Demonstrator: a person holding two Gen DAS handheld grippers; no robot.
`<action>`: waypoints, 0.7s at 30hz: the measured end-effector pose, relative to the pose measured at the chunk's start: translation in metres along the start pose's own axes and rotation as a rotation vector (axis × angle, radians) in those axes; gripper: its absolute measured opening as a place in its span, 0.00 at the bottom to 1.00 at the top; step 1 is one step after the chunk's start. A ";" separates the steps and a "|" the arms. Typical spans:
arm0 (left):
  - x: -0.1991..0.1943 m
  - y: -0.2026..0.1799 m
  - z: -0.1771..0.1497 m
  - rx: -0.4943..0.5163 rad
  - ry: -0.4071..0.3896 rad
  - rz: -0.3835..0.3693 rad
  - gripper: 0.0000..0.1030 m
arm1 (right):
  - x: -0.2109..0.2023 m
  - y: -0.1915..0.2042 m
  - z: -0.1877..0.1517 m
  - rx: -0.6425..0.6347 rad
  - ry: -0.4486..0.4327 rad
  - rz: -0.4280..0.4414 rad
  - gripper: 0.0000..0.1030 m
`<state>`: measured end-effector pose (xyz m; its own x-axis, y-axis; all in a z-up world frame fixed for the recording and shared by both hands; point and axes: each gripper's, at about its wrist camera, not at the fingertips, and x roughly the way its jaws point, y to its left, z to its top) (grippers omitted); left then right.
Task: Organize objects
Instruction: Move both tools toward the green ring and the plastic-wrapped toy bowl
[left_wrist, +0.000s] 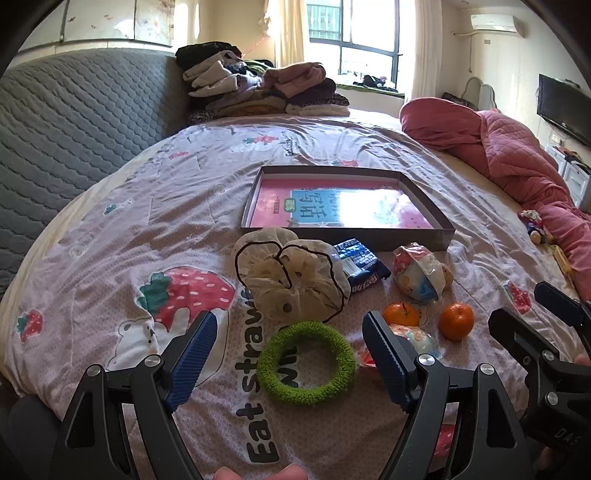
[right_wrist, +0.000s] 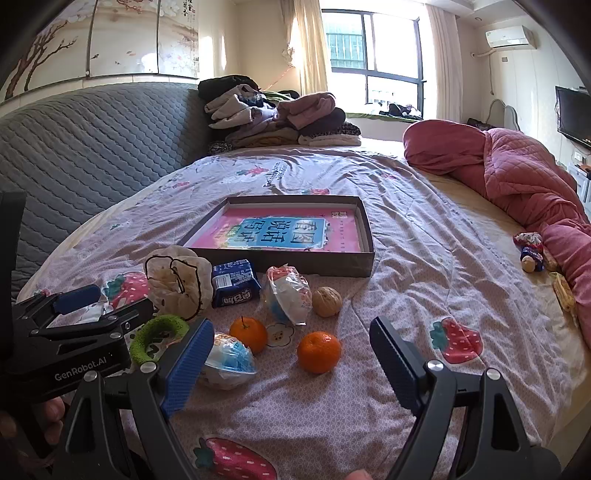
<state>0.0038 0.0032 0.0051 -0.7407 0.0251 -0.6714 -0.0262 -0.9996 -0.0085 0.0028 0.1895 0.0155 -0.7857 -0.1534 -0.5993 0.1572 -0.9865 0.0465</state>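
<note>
Both tongs wide open, nothing between the pads: left gripper (left_wrist: 288, 354) hanging over the green ring (left_wrist: 306, 362), right gripper (right_wrist: 291, 362) aimed at the near tangerine (right_wrist: 319, 351).

Stuff to sort all spread on the strawberry bedsheet (right_wrist: 424, 258), just short of the shallow box (right_wrist: 369, 236) with the pink book (right_wrist: 280, 230) inside. Probably the drop spot.

Handling guesses:
- Green ring: fuzzy, soft, light. Pinch across one side of the loop.
- Tangerines: round, firm-ish, prone to rolling. Grab across the middle, gently.
- Wrapped toys (right_wrist: 288, 295): crinkly plastic, slippery.
- Walnut (right_wrist: 327, 301): hard, small, rolls.
- Cream scrunchies (left_wrist: 291, 280): squishy, floppy.
- Blue snack pack (right_wrist: 234, 282): light, crushable.

In the way: far tangerine (right_wrist: 248, 334) and a wrapped toy (right_wrist: 227, 365) right beside the left finger of the right tool. Box rim to clear too.
</note>
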 end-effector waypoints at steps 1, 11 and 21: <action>0.000 0.000 0.000 0.001 -0.002 0.003 0.79 | -0.001 0.000 0.000 -0.002 -0.002 0.000 0.83; -0.007 -0.001 0.002 0.010 -0.027 -0.003 0.79 | -0.004 0.002 0.003 -0.004 -0.023 -0.007 0.83; -0.010 -0.002 0.002 0.018 -0.040 -0.002 0.79 | -0.007 0.001 0.003 -0.010 -0.038 -0.010 0.83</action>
<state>0.0100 0.0052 0.0136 -0.7666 0.0283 -0.6415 -0.0400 -0.9992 0.0037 0.0062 0.1897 0.0222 -0.8093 -0.1460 -0.5690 0.1550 -0.9874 0.0329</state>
